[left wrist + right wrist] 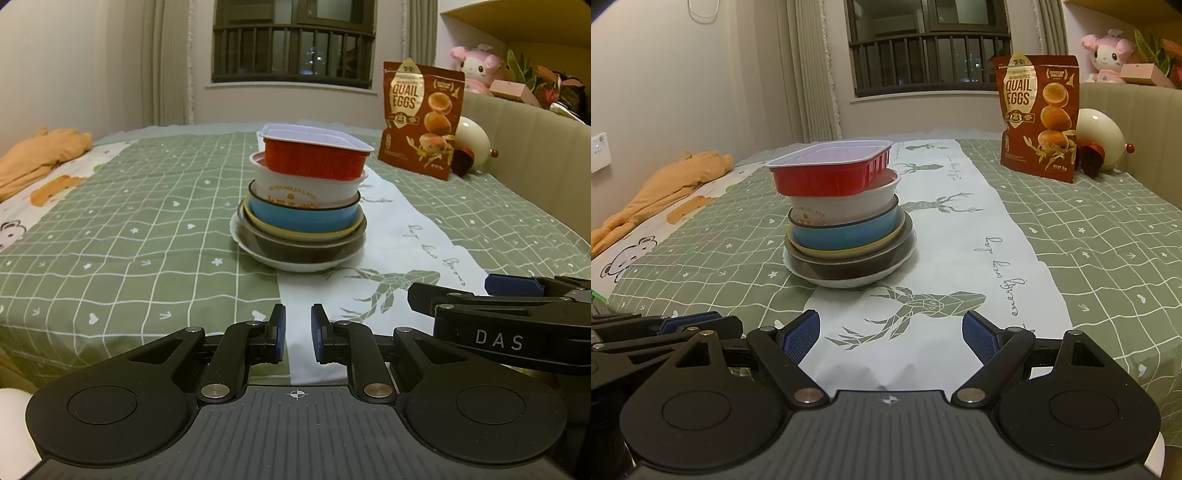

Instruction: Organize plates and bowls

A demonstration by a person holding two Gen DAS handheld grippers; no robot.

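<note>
A bed [1108, 258] with a green checked cover carries a stack of bowls [846, 221]. Behind the stack to the right stands a quail-egg bag [1038, 118]. Far left of the stack lies orange cloth [665, 192].

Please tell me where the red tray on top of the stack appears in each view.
Left wrist: red tray just above centre, topping the stack.
Right wrist: red tray left of centre, topping the stack.
Shared landmark: quail eggs bag, standing behind on the right.

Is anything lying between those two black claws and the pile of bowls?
Nothing visible: only bare checked green bedspread separates the left gripper and right gripper from the stack of bowls, red rectangular tray topmost.
</note>
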